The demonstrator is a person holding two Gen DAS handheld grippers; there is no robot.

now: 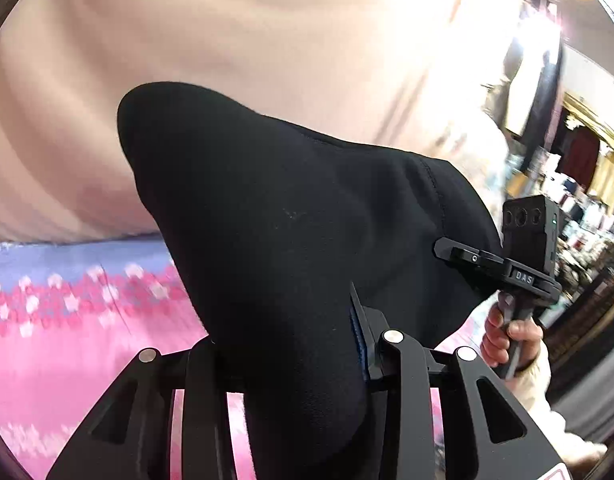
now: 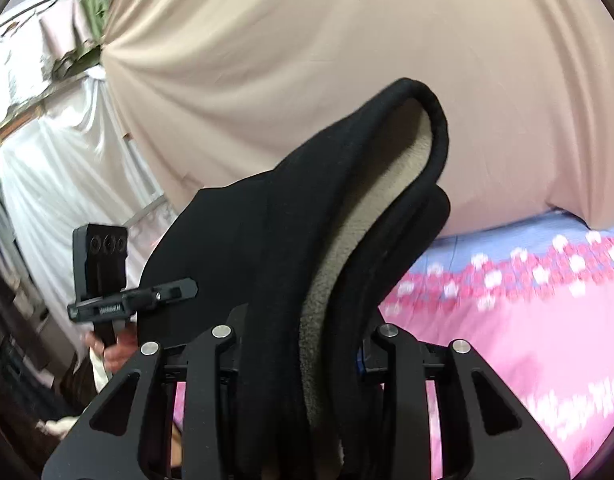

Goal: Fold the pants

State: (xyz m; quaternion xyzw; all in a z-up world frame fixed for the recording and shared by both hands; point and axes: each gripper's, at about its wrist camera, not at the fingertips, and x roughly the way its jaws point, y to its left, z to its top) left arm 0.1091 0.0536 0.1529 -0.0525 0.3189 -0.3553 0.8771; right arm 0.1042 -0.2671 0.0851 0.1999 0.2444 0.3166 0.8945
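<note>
The black pants (image 1: 291, 216) hang bunched from my left gripper (image 1: 299, 344), which is shut on a thick fold of them; only its blue-padded right finger (image 1: 361, 332) shows. In the right wrist view the pants (image 2: 267, 240) show a beige fleece lining (image 2: 331, 280) and a rolled waistband edge, with my right gripper (image 2: 303, 332) shut on them. Both grippers hold the cloth raised above the bed. The right gripper (image 1: 467, 257) appears at the right of the left wrist view, gripping the far edge. The left gripper (image 2: 179, 289) appears at the left of the right wrist view.
A pink and lilac flowered bedsheet (image 1: 67, 320) lies below. A beige curtain (image 2: 307, 40) hangs behind the bed, with white drapes (image 2: 67, 160) to its left. A hand (image 1: 511, 340) holds the other gripper's handle. Cluttered shelves (image 1: 579, 208) stand at the far right.
</note>
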